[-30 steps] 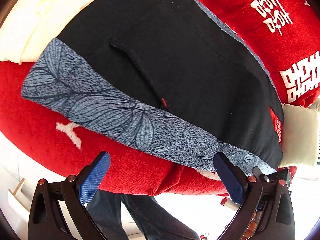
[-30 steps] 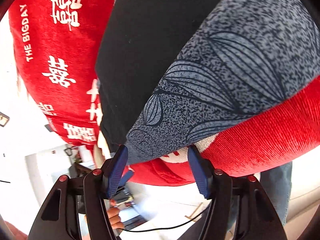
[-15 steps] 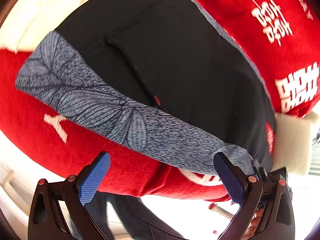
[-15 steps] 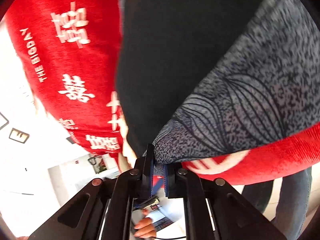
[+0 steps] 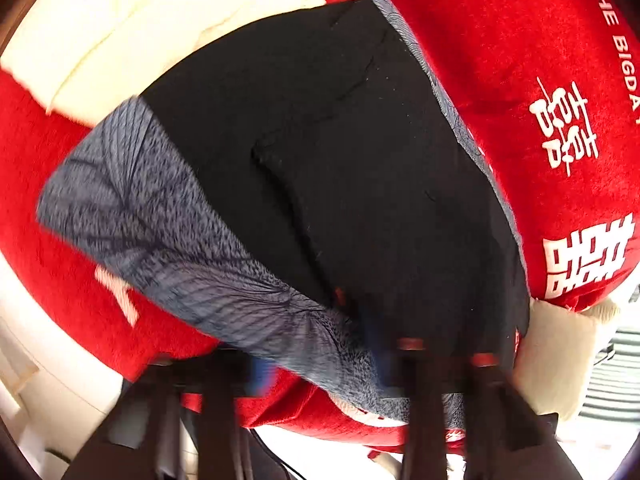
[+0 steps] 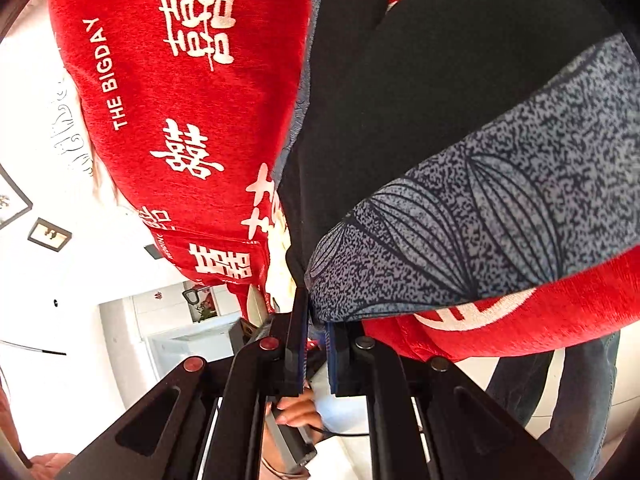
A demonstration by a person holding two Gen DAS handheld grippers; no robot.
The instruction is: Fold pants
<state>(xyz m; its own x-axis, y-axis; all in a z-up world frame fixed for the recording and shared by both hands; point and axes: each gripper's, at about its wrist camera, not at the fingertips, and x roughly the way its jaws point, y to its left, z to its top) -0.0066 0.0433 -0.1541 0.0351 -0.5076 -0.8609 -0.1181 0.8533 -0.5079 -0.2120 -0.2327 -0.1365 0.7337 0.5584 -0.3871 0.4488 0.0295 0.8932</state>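
Black pants (image 5: 360, 184) with a grey leaf-print waistband (image 5: 168, 232) fill mid-frame on a red blanket (image 5: 520, 80). Left gripper (image 5: 320, 368) fingers have just closed, now narrow on the waistband; right gripper (image 6: 316, 344) already pinches its corner, ready to lift for folding.

Bright white wall (image 6: 32, 280) with framed pictures (image 6: 50, 234)

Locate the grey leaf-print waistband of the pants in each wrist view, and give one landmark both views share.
Left wrist: the waistband runs diagonally from mid-left to bottom centre, reaching the blurred left gripper.
Right wrist: it spans centre to right edge, its corner pinched in the right gripper.
Shared landmark: the red blanket with white characters.
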